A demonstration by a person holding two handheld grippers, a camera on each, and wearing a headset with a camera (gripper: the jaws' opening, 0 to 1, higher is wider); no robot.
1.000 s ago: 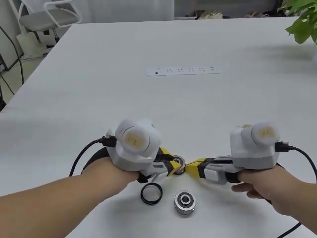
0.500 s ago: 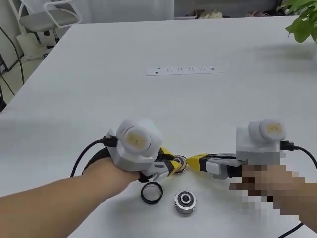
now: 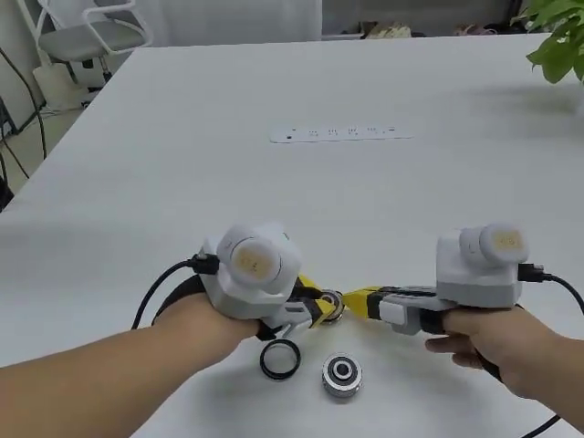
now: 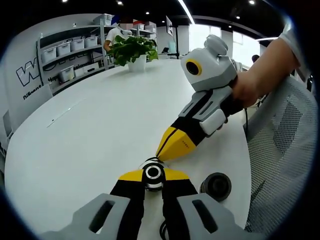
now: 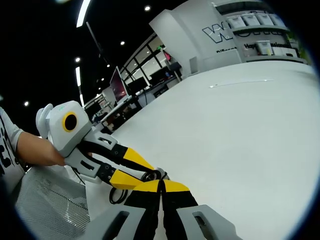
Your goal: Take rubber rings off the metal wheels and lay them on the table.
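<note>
My left gripper (image 3: 319, 307) is shut on a small metal wheel (image 3: 332, 302) and holds it just above the table; in the left gripper view the wheel (image 4: 152, 173) sits between the yellow jaws with a black rubber ring around it. My right gripper (image 3: 352, 300) comes in from the right, its jaws shut, and its tips (image 4: 161, 154) pinch the wheel's rim where the ring sits. In the right gripper view the right gripper (image 5: 161, 183) meets the wheel (image 5: 154, 175). A loose black rubber ring (image 3: 279, 359) and a second metal wheel (image 3: 341, 374) lie on the table below.
A white power strip (image 3: 339, 132) lies flat mid-table. The white table (image 3: 182, 182) stretches far ahead of both hands. A potted plant (image 3: 557, 41) stands at the far right corner, and a chair (image 3: 87, 36) at the far left. Cables trail from both grippers.
The right gripper and hand have drawn a little to the right, with the tips still at the wheel. The left gripper has barely moved.
</note>
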